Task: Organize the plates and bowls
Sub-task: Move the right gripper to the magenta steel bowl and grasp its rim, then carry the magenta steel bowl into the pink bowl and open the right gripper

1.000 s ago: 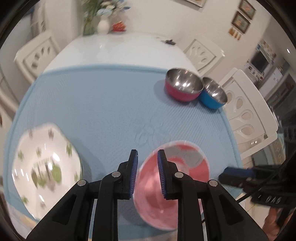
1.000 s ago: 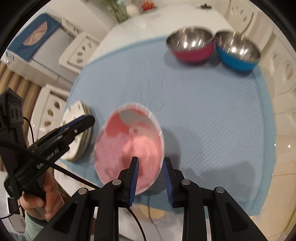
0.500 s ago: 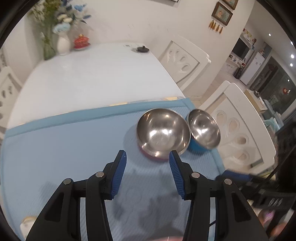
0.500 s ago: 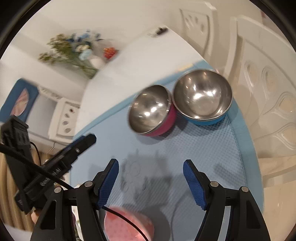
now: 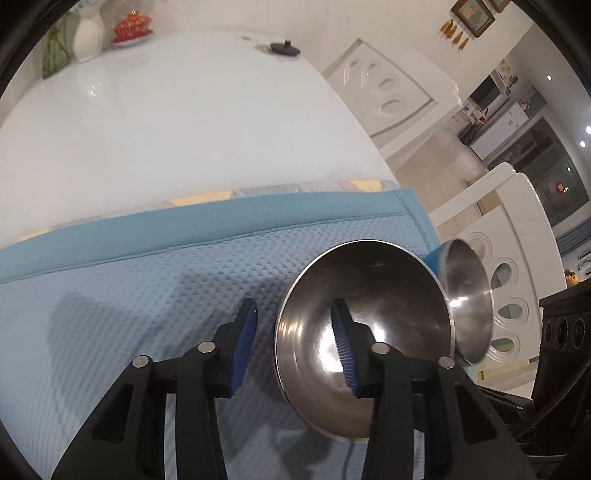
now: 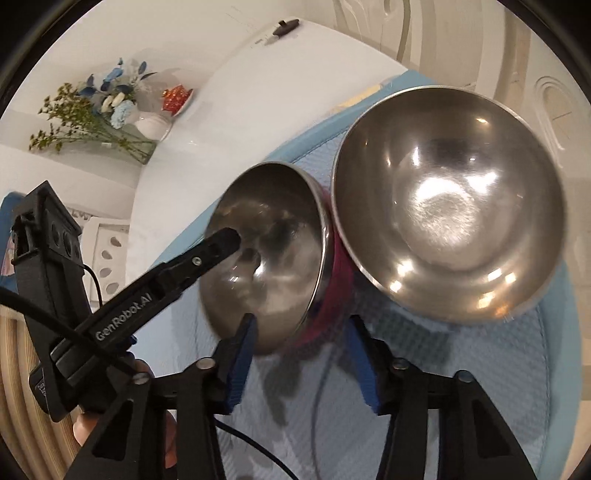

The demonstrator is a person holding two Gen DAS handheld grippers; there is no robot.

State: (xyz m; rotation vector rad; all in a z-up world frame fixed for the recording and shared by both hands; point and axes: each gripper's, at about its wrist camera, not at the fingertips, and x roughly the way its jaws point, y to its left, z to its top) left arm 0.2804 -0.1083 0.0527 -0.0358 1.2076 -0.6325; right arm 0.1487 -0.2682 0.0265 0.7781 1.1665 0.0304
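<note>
Two steel bowls stand side by side at the right end of the blue mat (image 5: 147, 288). The pink-sided bowl (image 5: 369, 295) is straddled by my left gripper (image 5: 293, 347): one finger is outside its left rim, the other inside, with a gap still showing while the jaws are closing. In the right wrist view the pink-sided bowl (image 6: 273, 258) is blurred, with a left finger (image 6: 218, 243) in it. My right gripper (image 6: 301, 356) is closing around that bowl's near pink wall, its pads not pressing. The blue-sided bowl (image 6: 443, 206) sits to the right, untouched.
Beyond the mat lies the white table (image 5: 184, 129) with a vase of flowers (image 6: 110, 110), a red dish (image 5: 131, 27) and a small black object (image 5: 284, 48). White chairs (image 5: 391, 92) stand along the table's right side. A hand (image 6: 85, 428) holds the left gripper.
Both grippers left the pink plate at the near edge and moved down to the two steel bowls. Their jaws opened wide, then narrowed around the pink-sided bowl. The plates are out of view.
</note>
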